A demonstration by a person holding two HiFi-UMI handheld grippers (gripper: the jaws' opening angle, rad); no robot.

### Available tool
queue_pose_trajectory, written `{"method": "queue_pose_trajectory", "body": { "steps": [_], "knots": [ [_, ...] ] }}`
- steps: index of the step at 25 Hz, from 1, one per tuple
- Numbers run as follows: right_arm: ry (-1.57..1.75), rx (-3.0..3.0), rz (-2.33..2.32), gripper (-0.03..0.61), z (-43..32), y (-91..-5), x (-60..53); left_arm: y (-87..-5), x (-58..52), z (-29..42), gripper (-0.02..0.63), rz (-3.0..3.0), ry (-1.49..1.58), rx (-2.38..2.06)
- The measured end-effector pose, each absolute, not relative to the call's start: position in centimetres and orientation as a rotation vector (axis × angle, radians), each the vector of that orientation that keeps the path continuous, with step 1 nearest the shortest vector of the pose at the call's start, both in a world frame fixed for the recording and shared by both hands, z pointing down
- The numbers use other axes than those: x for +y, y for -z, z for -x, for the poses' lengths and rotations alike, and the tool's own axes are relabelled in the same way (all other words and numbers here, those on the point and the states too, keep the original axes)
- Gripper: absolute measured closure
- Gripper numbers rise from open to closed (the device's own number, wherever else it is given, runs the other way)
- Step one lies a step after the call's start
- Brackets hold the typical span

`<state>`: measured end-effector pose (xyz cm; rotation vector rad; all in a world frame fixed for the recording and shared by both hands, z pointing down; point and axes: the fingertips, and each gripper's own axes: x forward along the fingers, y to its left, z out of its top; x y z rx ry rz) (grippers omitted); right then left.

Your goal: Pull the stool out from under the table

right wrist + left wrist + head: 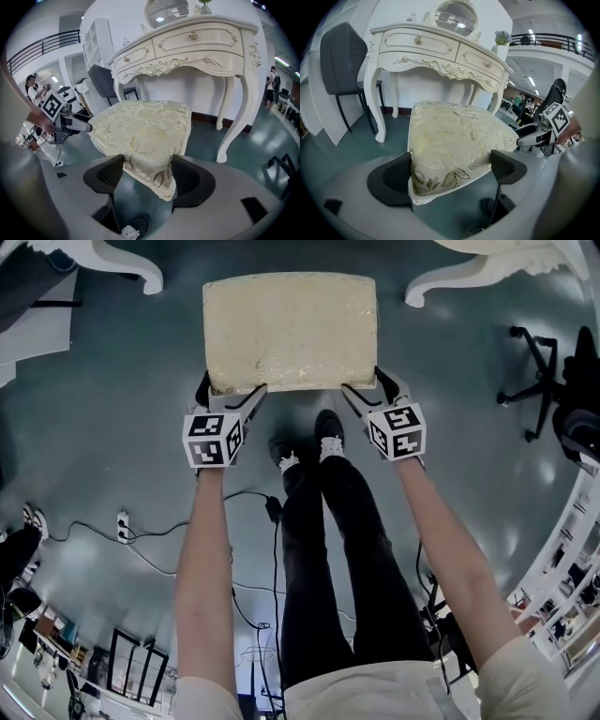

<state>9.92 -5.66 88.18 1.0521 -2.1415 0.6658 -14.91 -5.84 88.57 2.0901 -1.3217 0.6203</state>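
Stool (291, 329) stands on the floor (112, 427) in front of the table (122, 268), between the lines of its two front legs. Its far edge looks about level with those legs. I can't tell from here whether it's fully clear of the tabletop.

Left hand-held gripper (228, 392) is on the near-left cushion corner. In the left gripper view (452, 176) its jaws stand fairly wide, with one pad on the cushion's side and the other at the front edge. Right hand-held gripper (372, 390) is clamped on the near-right corner, and the right gripper view (147, 176) shows both pads tight on the fabric, narrower than the left.

My read: you're mid-pull, with a bit more travel needed.

How to do it well:
- Pull straight back toward your feet (305, 446), both sides at the same rate, so the stool doesn't yaw into a table leg.
- You're gripping soft cushion, not frame. It will squash and may slip, so draw smoothly, no jerks.
- The left grip looks the shallower one. Watch that corner.
- Pull level or slightly up. Pressing down likely makes the legs drag.
- A cable (239, 493) lies on the floor behind your feet. Mind it as you step back.
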Motion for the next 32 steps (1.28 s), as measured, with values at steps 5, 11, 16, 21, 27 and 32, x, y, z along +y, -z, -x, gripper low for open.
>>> {"method": "queue_pose_trajectory", "body": {
  "steps": [5, 11, 16, 21, 27, 32],
  "knots": [
    [-0.638, -2.154, -1.036, 0.233, -10.9, -88.2, -3.7, -88.6, -3.3, 13.9, 0.077, -2.072, -0.607, -1.349],
    [-0.601, -2.172, -0.968, 0.233, -10.4, -88.4, -1.2, -89.0, 0.4, 14.5, 0.077, -2.027, -0.595, -1.378],
    [-0.633, -2.153, -0.984, 0.233, -11.1, -87.1, -0.3, -87.6, 2.8, 14.2, 0.077, -2.001, -0.643, -1.382],
    [-0.65, -2.193, -0.999, 0.233, -11.7, -82.8, 0.6, -83.1, 4.6, 12.7, 0.077, -2.058, -0.672, -1.371],
    [-0.668, -2.213, -0.964, 0.233, -11.6, -76.0, 2.9, -76.1, 7.4, 11.8, 0.077, -2.055, -0.651, -1.392],
    [-0.684, -2.232, -0.93, 0.233, -10.9, -69.9, 5.2, -70.4, 8.8, 11.3, 0.077, -2.049, -0.638, -1.409]
  ]
}}
